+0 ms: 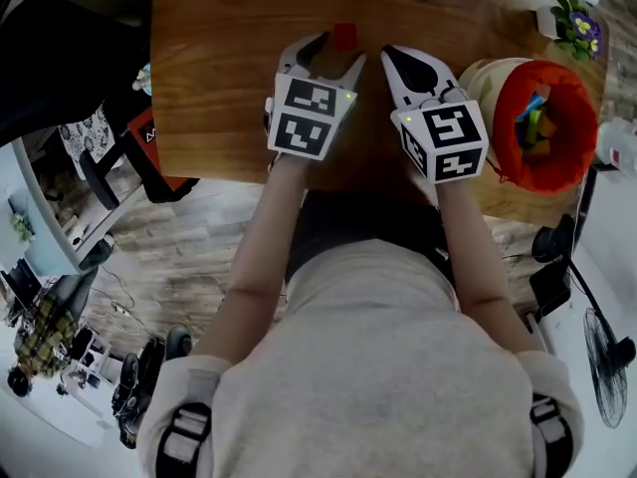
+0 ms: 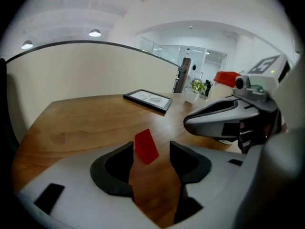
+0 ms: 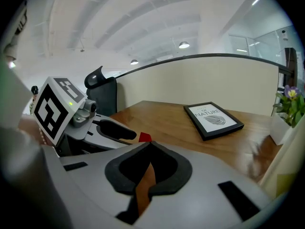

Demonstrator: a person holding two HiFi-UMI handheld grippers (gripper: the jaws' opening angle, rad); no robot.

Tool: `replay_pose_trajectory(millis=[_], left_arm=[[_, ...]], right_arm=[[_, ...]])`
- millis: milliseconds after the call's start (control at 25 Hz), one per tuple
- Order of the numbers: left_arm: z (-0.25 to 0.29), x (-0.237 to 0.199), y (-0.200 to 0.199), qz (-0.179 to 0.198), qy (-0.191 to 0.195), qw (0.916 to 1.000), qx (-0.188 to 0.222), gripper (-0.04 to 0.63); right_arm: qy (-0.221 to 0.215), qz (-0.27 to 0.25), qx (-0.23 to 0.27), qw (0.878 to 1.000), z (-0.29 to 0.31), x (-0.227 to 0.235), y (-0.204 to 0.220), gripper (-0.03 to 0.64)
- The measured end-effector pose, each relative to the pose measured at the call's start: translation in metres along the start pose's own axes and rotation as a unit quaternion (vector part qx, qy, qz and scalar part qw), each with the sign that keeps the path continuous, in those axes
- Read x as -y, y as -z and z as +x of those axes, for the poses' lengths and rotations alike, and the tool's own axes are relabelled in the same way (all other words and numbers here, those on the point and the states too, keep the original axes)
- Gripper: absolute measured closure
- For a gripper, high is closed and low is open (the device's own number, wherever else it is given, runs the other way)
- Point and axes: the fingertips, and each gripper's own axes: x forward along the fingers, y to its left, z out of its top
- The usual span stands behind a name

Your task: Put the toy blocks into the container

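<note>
Toward the middle of the tabletop [image 1: 219, 88], well in from its near edge, the left gripper [image 1: 336, 56] points down at the wood with its jaws spread wide. A red toy block [image 2: 146, 146], a slanted wedge-like piece, lies just at the mouth of that gap. The left gripper view shows bare wood on both sides of it, so neither pad presses on it yet. Just beside it to the right, the right gripper [image 3: 148, 147] hangs over the table with its jaws pressed together at the tips and nothing between them. Farther right, by the near right corner of the tabletop, stands the container [image 1: 506, 118], an orange-lined basket. Several coloured blocks [image 1: 535, 127] already lie inside it.

Judging from this, most of the task looks done. The red block is the only one visible on the table. It still has to be pinched, carried across to the right end and dropped into the basket. Whether other blocks lie out of view cannot be told.
</note>
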Motion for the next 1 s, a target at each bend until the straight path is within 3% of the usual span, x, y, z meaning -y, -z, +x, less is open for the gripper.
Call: replay_pose_trajectory(millis=[720, 1000], left_arm=[[0.032, -0.016, -0.004, 0.016, -0.033, 0.9993, -0.004, 0.414], [0.031, -0.017, -0.005, 0.009, -0.025, 0.9996, -0.003, 0.419]], right_arm=[[0.004, 0.018, -0.021, 1.0, 0.013, 0.011, 0.014, 0.604], [0.01, 0.019, -0.013, 1.0, 0.01, 0.012, 0.01, 0.604]])
